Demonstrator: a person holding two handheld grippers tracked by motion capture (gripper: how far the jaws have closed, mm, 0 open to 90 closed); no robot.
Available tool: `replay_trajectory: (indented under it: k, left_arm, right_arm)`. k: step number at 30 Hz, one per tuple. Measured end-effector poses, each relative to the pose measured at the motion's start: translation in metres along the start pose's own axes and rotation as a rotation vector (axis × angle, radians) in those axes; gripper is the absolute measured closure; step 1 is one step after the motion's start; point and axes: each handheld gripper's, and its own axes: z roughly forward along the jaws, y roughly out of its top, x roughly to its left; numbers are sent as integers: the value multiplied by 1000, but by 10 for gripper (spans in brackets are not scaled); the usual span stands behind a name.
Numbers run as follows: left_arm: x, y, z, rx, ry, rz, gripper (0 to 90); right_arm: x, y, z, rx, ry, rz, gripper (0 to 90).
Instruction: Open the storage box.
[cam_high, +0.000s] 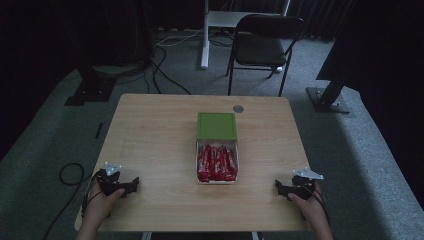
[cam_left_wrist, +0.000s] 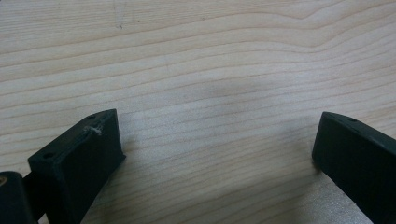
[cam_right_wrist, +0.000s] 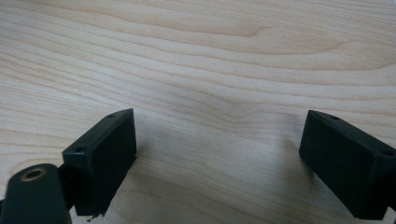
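The box (cam_high: 217, 164) sits at the table's middle, a white tray packed with red bars (cam_high: 216, 163) lying side by side in a row. Its green lid (cam_high: 216, 125) lies flat just behind it, touching or nearly touching the far rim, so the box stands uncovered. A small grey disc (cam_high: 238, 108) is set in the tabletop beyond the lid, near the far edge.

Both tools rest well apart from the box, near the table's (cam_high: 160, 140) front edge. The left gripper (cam_high: 131, 185) lies at the front left corner, jaws pointing towards the middle; in the left gripper view its jaws stand wide apart with nothing but bare wood between them. The right gripper (cam_high: 278, 188) lies at the front right, also aimed inward, and the right gripper view shows its jaws spread wide over bare wood, holding nothing.

Judging from this, the work is at a resting point: either the filling is finished and the lid is still to go on, or the bars have not yet been touched. With the tray full and the lid off, closing seems the likelier step. That would call for one gripper to travel forward to the lid, pinch its thin edge, lift it and set it squarely over the tray, while the other steadies the box so it does not slide.
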Motion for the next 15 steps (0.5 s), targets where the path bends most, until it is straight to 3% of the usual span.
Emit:
replay_trajectory:
  k: [4,15]
  left_arm:
    - [-1,1,1,0,9,-9,21]
    - [-2,2,2,3,23,-23,14]
  right_arm:
    - [0,0,0,0,8,-1,103]
    - [4,-1,-1,2,64,-65,103]
